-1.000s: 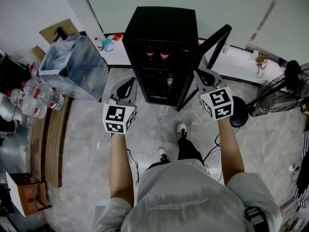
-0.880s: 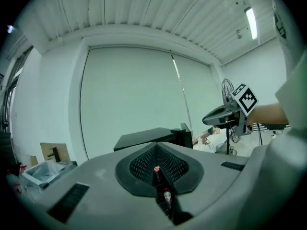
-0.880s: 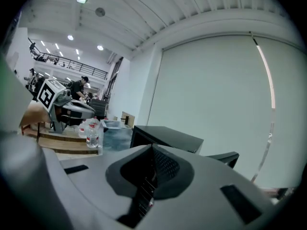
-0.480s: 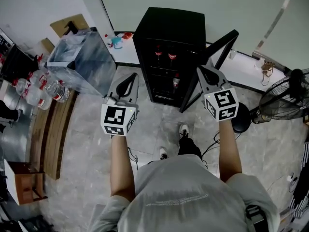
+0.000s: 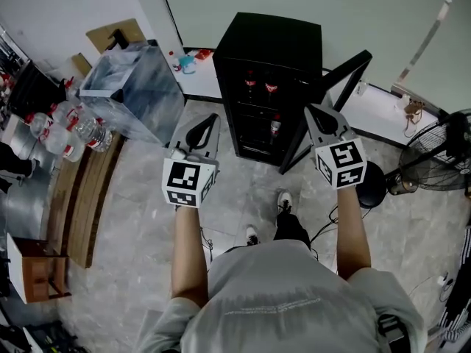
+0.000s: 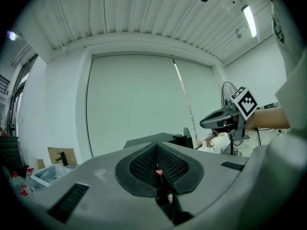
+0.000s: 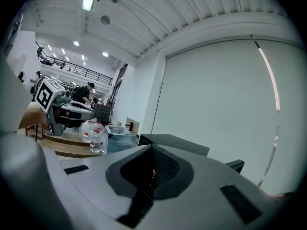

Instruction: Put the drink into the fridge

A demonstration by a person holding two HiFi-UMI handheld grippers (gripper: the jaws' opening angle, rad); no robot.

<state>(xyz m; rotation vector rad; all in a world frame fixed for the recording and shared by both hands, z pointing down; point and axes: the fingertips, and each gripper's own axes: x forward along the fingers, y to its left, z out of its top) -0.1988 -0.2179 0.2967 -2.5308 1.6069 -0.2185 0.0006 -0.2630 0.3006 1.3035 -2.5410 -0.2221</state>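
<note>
we hold our left hand-held gripper (image 5: pixel 211 120) with jaws pressed together on nothing, right hand-held gripper (image 5: pixel 312 112) likewise closed and empty, both raised before the black fridge (image 5: pixel 276 39), its door (image 5: pixel 325 93) swung open, drink bottles (image 5: pixel 271 87) standing on the shelves inside

A workshop-like hall: marbled floor (image 5: pixel 132 219), standing fan (image 5: pixel 430 166), strip-lit slatted ceiling (image 7: pixel 158 18) (a railed mezzanine (image 7: pixel 82 70) beyond).

Fridge (image 5: pixel 276 46) stands centre, door (image 5: pixel 327 94) swung open at its right, drink bottles (image 5: pixel 261 87) on shelves inside. Box (image 5: pixel 132 94) to fridge's left; water bottles (image 5: pixel 70 131) on bench (image 5: pixel 88 190) farther left. Fan (image 5: pixel 438 160) far right.
</note>
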